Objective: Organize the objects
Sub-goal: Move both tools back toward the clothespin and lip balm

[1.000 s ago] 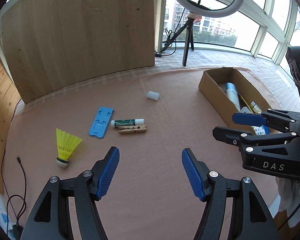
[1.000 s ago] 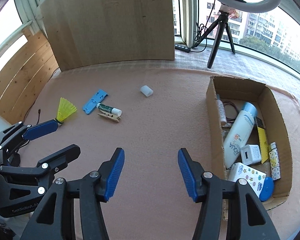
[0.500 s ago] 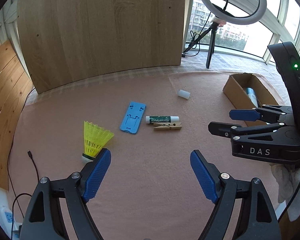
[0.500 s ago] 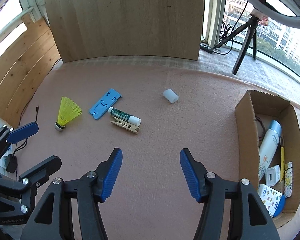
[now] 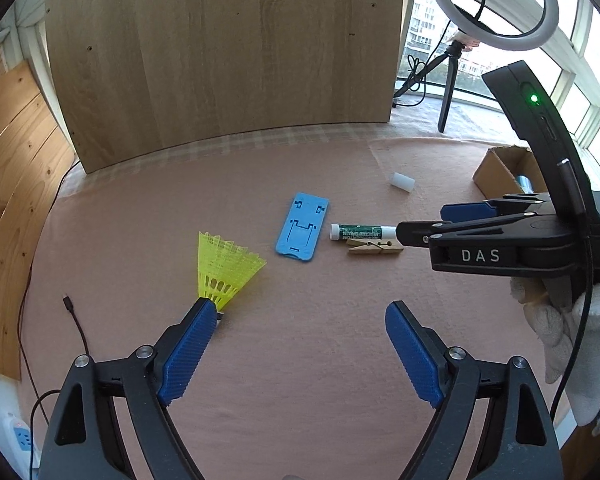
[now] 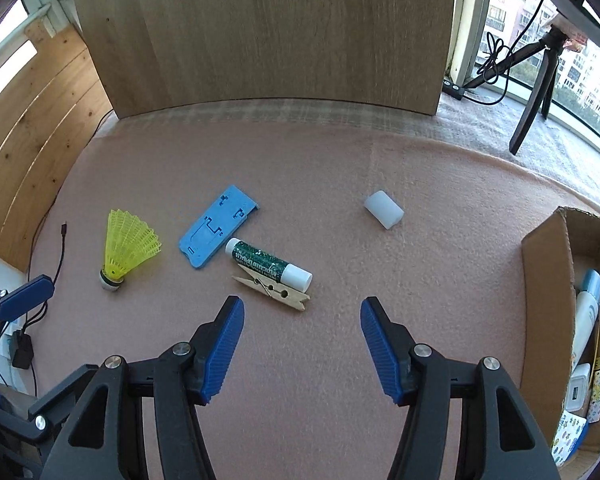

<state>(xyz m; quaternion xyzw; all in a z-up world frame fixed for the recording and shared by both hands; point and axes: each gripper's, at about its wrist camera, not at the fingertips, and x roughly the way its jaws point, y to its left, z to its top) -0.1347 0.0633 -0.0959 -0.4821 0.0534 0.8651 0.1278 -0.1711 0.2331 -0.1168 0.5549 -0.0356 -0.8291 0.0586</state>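
Observation:
On the pink mat lie a yellow shuttlecock (image 5: pixel 226 270) (image 6: pixel 127 251), a blue phone stand (image 5: pixel 302 226) (image 6: pixel 216 232), a green lip-balm tube (image 5: pixel 360 232) (image 6: pixel 269 263), a wooden clothespin (image 5: pixel 374 247) (image 6: pixel 272 287) and a small white cylinder (image 5: pixel 402 181) (image 6: pixel 384 209). My left gripper (image 5: pixel 296 320) is open and empty, its left pad just in front of the shuttlecock's base. My right gripper (image 6: pixel 302 314) is open and empty, just short of the clothespin; it also shows in the left wrist view (image 5: pixel 432 224).
A cardboard box (image 6: pixel 548 280) (image 5: pixel 496 168) at the right holds a bottle and several small items. A wooden board (image 6: pixel 260 28) stands at the back. A ring light on a tripod (image 5: pixel 452 80) stands behind the mat. A black cable (image 6: pixel 62 236) lies at the left edge.
Both grippers have swung left, away from the box and closer to the loose items. The objects on the mat have not moved. Both jaws stay open.

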